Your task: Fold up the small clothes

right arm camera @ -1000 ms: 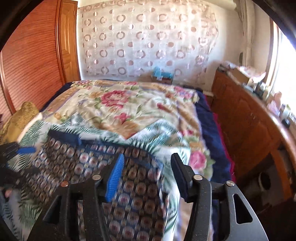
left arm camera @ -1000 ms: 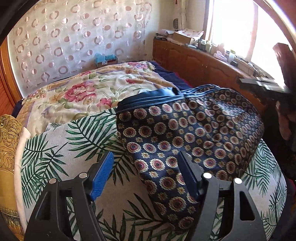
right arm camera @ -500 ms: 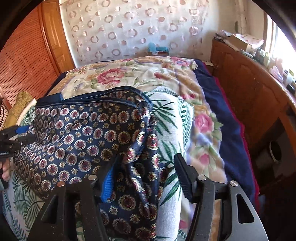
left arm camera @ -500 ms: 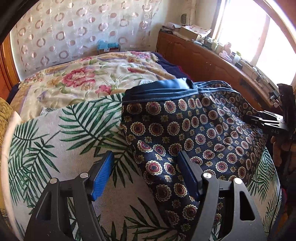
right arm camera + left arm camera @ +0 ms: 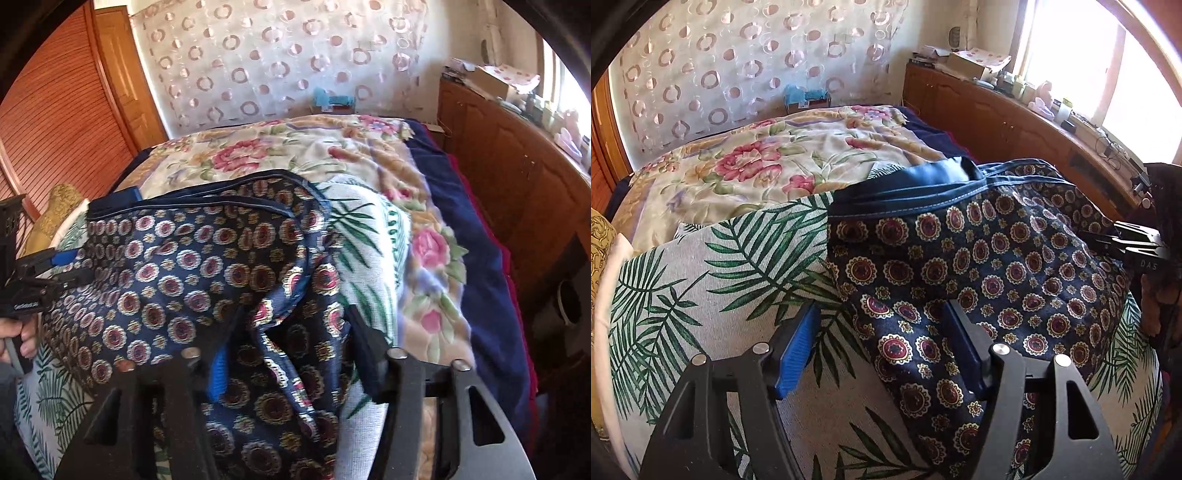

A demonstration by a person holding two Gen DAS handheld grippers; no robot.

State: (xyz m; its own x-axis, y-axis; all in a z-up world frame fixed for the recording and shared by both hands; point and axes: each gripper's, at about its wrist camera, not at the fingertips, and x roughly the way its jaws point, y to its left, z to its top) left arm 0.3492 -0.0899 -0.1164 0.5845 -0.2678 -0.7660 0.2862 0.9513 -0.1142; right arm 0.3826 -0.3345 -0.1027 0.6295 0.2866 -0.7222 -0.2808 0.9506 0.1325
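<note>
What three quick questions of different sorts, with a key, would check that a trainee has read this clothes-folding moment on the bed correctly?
1. True or false: the navy medallion-print garment is already folded into a neat small square.
2. Which print is on the cloth that lies under most of that garment? A) green palm leaves B) red stripes C) black checks
3. In one word, what colour is the plain band along the garment's far edge?

Key: 1 false, it is spread wide, with loose bunching at one side. 2 A. 3 blue.
</note>
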